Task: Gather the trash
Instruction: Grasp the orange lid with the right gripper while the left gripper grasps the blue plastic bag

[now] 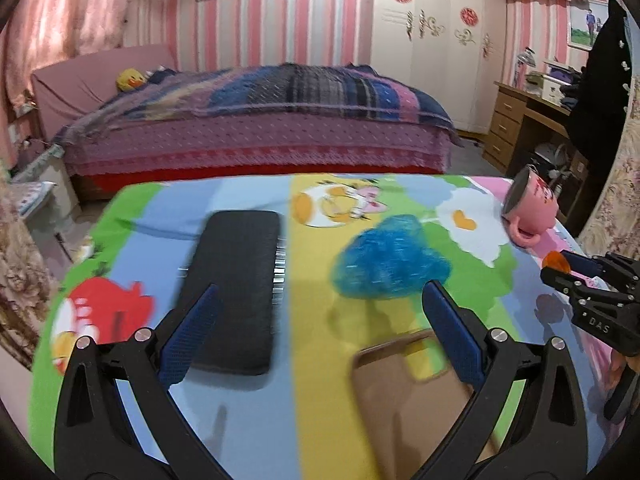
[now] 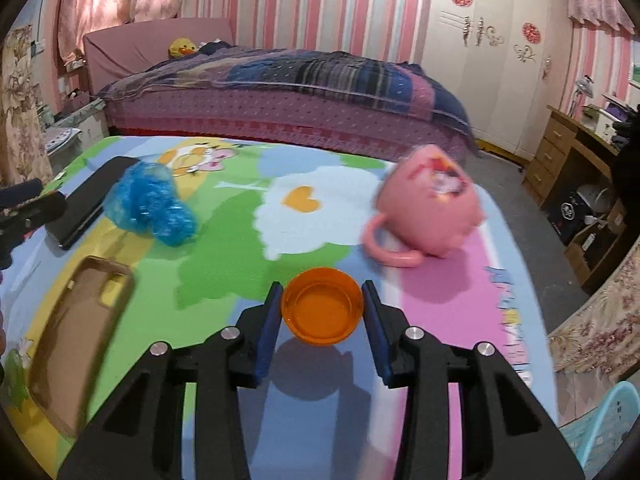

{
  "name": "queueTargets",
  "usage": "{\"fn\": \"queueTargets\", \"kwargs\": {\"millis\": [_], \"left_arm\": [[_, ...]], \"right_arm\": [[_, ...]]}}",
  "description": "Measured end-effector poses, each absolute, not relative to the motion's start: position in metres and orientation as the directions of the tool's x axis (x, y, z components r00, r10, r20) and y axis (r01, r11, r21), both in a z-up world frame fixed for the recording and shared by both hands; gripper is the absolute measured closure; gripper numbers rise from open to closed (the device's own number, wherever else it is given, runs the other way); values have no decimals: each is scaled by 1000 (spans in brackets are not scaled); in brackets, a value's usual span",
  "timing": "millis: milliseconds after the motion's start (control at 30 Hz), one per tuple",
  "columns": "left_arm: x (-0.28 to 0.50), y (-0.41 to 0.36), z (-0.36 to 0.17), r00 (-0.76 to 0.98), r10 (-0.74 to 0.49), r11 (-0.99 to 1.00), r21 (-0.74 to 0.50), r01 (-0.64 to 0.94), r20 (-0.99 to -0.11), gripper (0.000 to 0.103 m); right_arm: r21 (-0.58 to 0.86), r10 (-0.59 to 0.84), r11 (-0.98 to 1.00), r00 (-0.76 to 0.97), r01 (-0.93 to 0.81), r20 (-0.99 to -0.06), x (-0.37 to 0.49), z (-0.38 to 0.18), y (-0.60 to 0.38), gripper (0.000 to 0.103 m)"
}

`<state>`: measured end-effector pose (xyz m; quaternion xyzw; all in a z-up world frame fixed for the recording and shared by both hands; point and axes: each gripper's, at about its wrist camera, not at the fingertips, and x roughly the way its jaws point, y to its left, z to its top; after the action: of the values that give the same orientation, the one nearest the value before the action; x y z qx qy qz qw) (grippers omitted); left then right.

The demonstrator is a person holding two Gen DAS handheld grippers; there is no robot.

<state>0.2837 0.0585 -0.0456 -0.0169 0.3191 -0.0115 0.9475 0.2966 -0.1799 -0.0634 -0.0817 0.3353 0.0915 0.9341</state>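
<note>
cap (image 2: 322,311): orange, round, shallow, hollow up, clamped between right gripper (image 2: 322,322) jaws | left gripper (image 1: 320,334) jaws apart, empty | ahead: one blue wad (image 1: 390,258), one mug (image 2: 428,208), one phone (image 1: 236,288), one case (image 1: 412,400) on surface (image 2: 320,208)

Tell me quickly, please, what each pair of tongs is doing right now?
Left tongs: open, empty.
Right tongs: closed on the round orange plastic cap.

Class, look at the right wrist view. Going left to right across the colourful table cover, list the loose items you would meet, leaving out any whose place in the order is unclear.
Tan phone case → blue crumpled bag → orange lid, between the pads of the right gripper → pink mug lying on its side. The black phone overlaps the first two, so it is left out.
</note>
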Motion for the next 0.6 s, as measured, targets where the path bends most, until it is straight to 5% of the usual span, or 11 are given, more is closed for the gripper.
{"fn": "queueTargets", "kwargs": {"millis": [200, 300, 467, 600], "left_arm": [[316, 32, -57, 749, -84, 996, -67, 53, -657, 7], [331, 23, -60, 729, -97, 995, -70, 67, -678, 16], [345, 18, -70, 669, -138, 990, -82, 114, -730, 71], [328, 14, -63, 693, -125, 990, -44, 133, -710, 81]], "right_arm": [[-63, 116, 978, 771, -198, -626, 297, -59, -208, 63], [-49, 120, 981, 776, -190, -619, 295, -59, -219, 63], [-31, 115, 985, 788, -167, -604, 289, -58, -229, 63], [-23, 113, 987, 795, -158, -596, 281, -55, -233, 63]]}}
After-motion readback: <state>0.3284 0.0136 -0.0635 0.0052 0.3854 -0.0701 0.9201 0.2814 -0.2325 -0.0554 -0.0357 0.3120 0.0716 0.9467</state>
